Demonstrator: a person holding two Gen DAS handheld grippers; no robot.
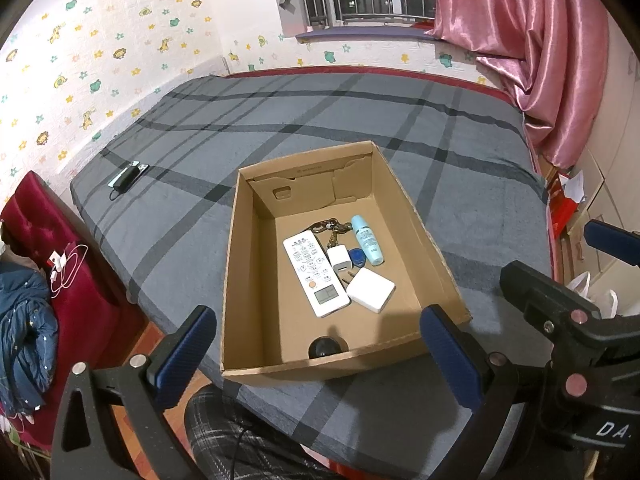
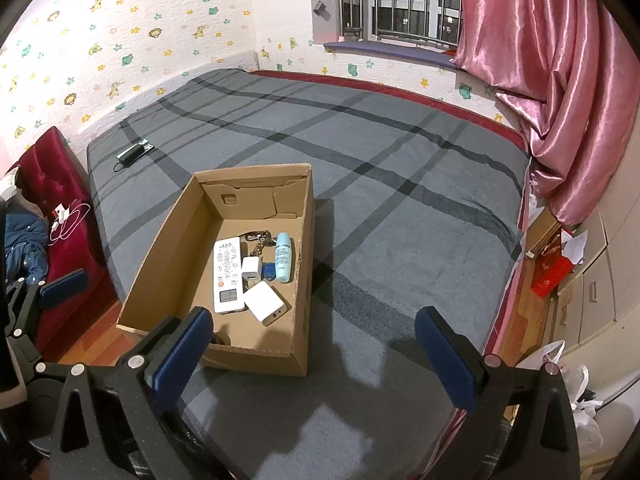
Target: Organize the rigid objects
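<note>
An open cardboard box (image 1: 408, 208) (image 2: 160, 248) sits on the grey checked bed. Inside lie a white remote (image 1: 314, 274) (image 2: 228, 276), a small white plug charger (image 1: 340, 261) (image 2: 251, 269), a flat white adapter (image 1: 371, 290) (image 2: 265, 303), a light blue bottle (image 1: 367, 240) (image 2: 283, 257), a blue key fob (image 1: 356, 258) (image 2: 269, 271), a key chain (image 1: 328, 227) (image 2: 260, 238) and a black round object (image 1: 323, 347) by the near wall. My left gripper (image 1: 320, 356) hangs open above the box's near edge. My right gripper (image 2: 316, 356) is open over bare bedding right of the box. Neither holds anything.
A black charger on a small card (image 1: 127, 176) (image 2: 134, 153) lies at the bed's far left corner. A red padded bench (image 1: 60, 264) with white cables and a blue jacket stands to the left. Pink curtain (image 2: 560, 80), cupboards and bags crowd the right side.
</note>
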